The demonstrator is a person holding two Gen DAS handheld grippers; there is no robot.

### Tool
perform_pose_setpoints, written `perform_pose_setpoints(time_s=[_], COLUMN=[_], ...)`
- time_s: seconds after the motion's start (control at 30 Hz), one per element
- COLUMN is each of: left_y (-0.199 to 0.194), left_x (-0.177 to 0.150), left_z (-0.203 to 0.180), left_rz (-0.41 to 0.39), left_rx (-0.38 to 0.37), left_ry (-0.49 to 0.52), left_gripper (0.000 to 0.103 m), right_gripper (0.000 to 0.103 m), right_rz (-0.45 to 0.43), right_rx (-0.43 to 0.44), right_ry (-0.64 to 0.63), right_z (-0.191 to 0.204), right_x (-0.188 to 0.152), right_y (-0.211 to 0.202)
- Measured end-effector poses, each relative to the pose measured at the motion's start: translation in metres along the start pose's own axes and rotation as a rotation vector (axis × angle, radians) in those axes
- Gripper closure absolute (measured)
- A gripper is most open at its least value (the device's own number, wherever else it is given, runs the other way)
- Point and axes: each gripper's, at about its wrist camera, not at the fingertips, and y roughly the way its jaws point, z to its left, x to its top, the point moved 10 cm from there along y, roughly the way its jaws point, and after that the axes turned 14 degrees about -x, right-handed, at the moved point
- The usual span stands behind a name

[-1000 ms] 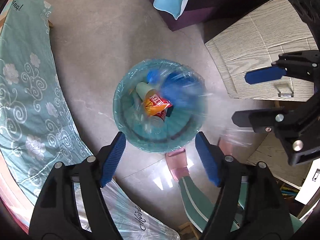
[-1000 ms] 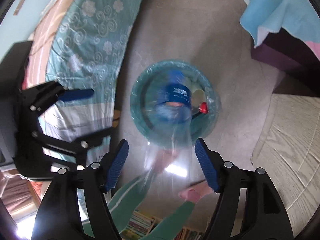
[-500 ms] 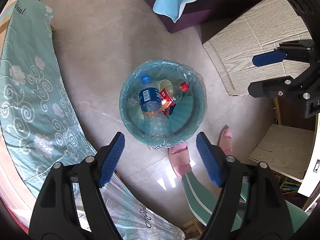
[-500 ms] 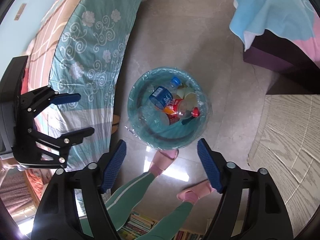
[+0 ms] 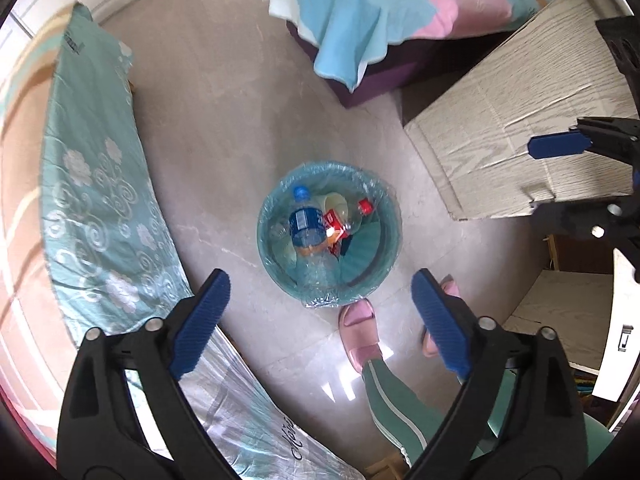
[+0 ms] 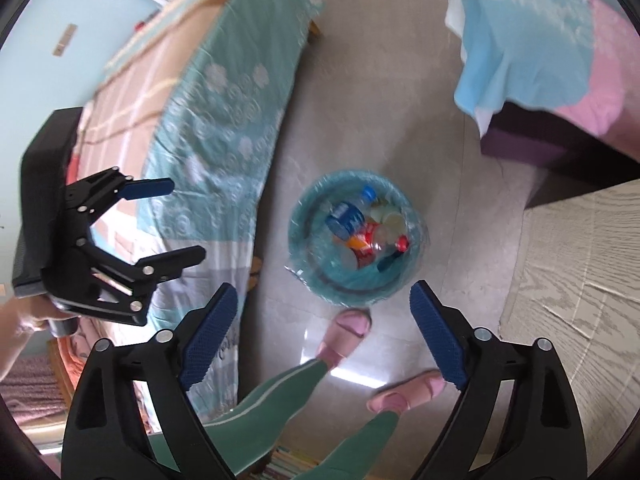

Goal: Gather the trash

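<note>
A round teal bin point(image 5: 265, 216) lined with a clear bag stands on the floor far below both grippers. Inside it lie a blue-labelled plastic bottle point(image 5: 306, 229), a red-capped bottle point(image 5: 365, 206), a red wrapper and a pale cup. My left gripper point(image 5: 320, 280) hangs high above the bin, its jaws opening with nothing between them. The right wrist view shows the same bin point(image 6: 297, 216) and bottle point(image 6: 345, 216). My right gripper point(image 6: 323, 291) is likewise opening and empty. Each gripper shows in the other's view, the right gripper point(image 5: 538, 178) at the right edge and the left gripper point(image 6: 184, 220) at the left.
A bed with a teal floral sheet point(image 5: 92, 184) runs along the left. A blue and pink blanket point(image 5: 380, 8) hangs over dark furniture at the top. A wood-grain surface point(image 5: 500, 120) lies at the right. The person's feet in pink slippers point(image 5: 360, 332) stand beside the bin.
A blurred, falling blue-labelled bottle has come to rest in the bin. Both grippers have risen, so the bin looks smaller, and their jaws have spread wider.
</note>
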Motion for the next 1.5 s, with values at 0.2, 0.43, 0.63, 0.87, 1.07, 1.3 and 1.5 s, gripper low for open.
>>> perform_pose_setpoints(time_s=[0.2, 0.43, 0.63, 0.87, 1.07, 1.3, 1.5], left_y=[-0.049, -0.094, -0.123, -0.148, -0.164, -0.148, -0.115], left_x=[0.008, 0.031, 0.054, 0.081, 0.087, 0.080, 0.071], left_z=[-0.030, -0.075, -0.133, -0.239, -0.354, -0.468, -0.547], left_rz=[-0.048, -0.060, -0.101, -0.156, -0.214, -0.235, -0.216], left_rx=[0.046, 0.111, 0.110, 0.039, -0.027, -0.091, -0.112], left_ry=[0.047, 0.165, 0.254, 0.409, 0.579, 0.729, 0.835], left_gripper=[0.007, 0.007, 0.007, 0.007, 0.007, 0.007, 0.007], right_gripper=[0.006, 0.006, 0.006, 0.006, 0.006, 0.006, 0.006], right_rz=[-0.106, -0.289, -0.406, -0.522, -0.544, -0.539, -0.549], right_rx=[0.021, 0.039, 0.005, -0.106, -0.265, -0.353, -0.414], right_ry=[0.014, 0.086, 0.182, 0.407, 0.581, 0.842, 0.957], right_z=[0.010, 0.000, -0.033, -0.114, -0.191, -0.263, -0.299], right_x=[-0.011, -0.028, -0.052, -0.123, -0.209, -0.310, -0.388], right_y=[-0.077, -0.182, -0.253, -0.322, -0.360, -0.384, -0.393])
